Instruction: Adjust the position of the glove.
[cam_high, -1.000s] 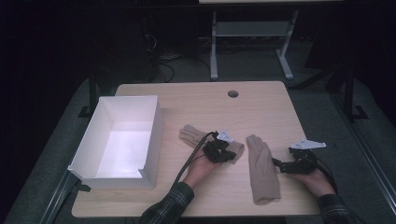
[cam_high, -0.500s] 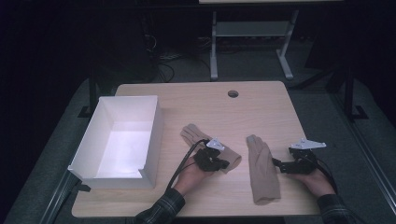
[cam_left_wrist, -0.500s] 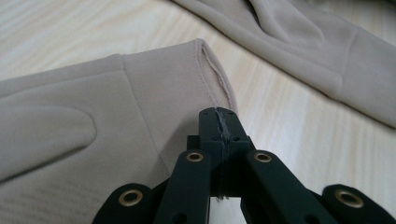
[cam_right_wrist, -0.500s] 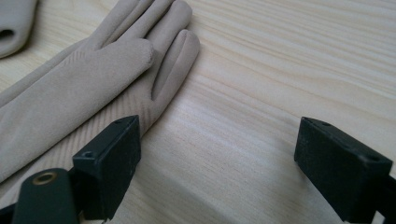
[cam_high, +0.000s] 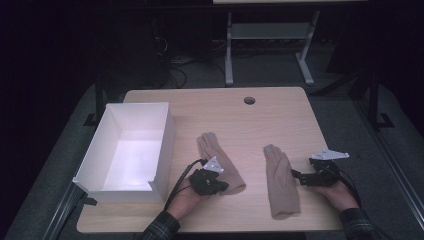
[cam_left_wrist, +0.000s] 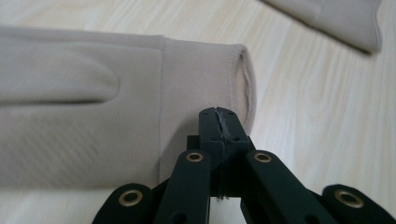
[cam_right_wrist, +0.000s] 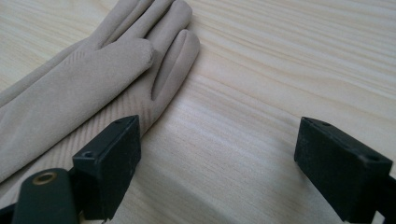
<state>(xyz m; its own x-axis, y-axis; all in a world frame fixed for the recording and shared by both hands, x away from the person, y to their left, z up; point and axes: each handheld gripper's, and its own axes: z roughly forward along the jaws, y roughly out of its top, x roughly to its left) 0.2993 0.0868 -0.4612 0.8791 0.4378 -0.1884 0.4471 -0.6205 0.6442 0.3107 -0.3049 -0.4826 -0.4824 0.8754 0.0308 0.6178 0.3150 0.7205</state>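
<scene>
- Left gripper (cam_left_wrist: 219, 114) – jaws pressed together at the cuff of the left glove (cam_high: 220, 162), nothing visibly pinched.
- Right gripper (cam_right_wrist: 217, 163) spread, right glove (cam_high: 281, 182) at its 10 o'clock.
- We judge both gloves soft, light, floppy – take them at the cuff.

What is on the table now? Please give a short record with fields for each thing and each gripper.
table: light wood
white box: open, at the table's left
left glove: beige, flat beside the box
right glove: beige, flat
left gripper: jaws shut, at the left glove's cuff
right gripper: jaws open, beside the right glove
</scene>
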